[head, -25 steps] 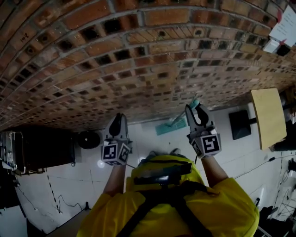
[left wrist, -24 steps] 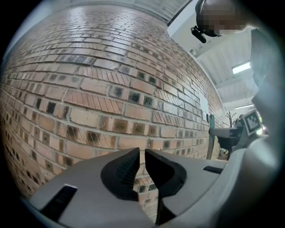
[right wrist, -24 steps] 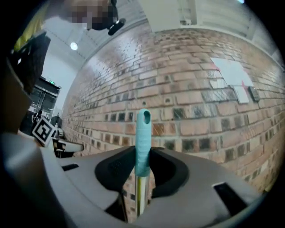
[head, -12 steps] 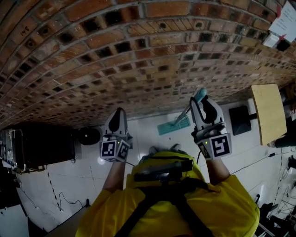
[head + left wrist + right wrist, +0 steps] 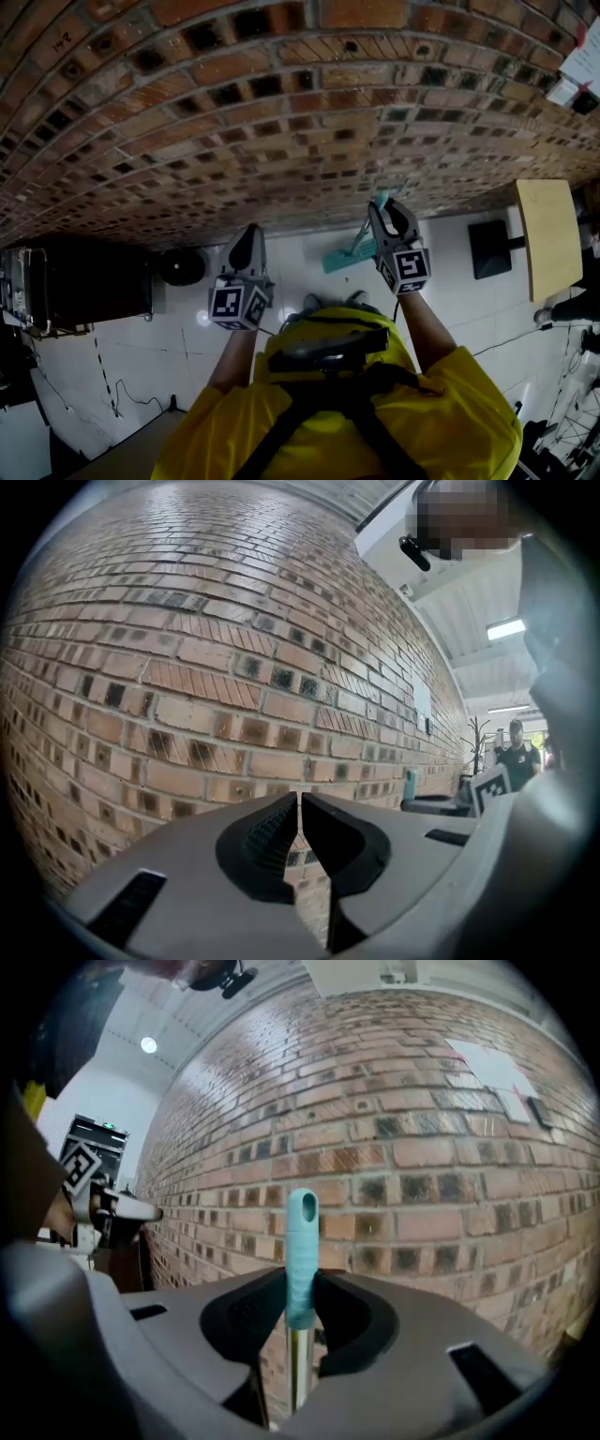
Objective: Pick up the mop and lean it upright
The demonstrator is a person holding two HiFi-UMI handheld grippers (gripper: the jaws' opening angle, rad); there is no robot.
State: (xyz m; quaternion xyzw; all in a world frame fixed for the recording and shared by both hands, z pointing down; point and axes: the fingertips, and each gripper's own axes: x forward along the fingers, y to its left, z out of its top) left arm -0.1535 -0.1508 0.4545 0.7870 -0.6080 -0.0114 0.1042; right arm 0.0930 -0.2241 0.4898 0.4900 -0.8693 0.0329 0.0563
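Note:
The mop has a flat teal head resting on the white tiled floor at the foot of the brick wall. Its thin metal shaft rises to a teal grip. My right gripper is shut on that grip. In the right gripper view the teal grip stands upright between the jaws of the right gripper, its tip above them and the wall close behind. My left gripper hangs to the left, apart from the mop. The left gripper is shut with nothing in it.
A dark cabinet and a round black object stand at the wall on the left. On the right are a black square base and a pale wooden board. Papers hang on the wall.
My right gripper has carried the mop's grip up, then leftward and closer to the wall. The left gripper has barely shifted.

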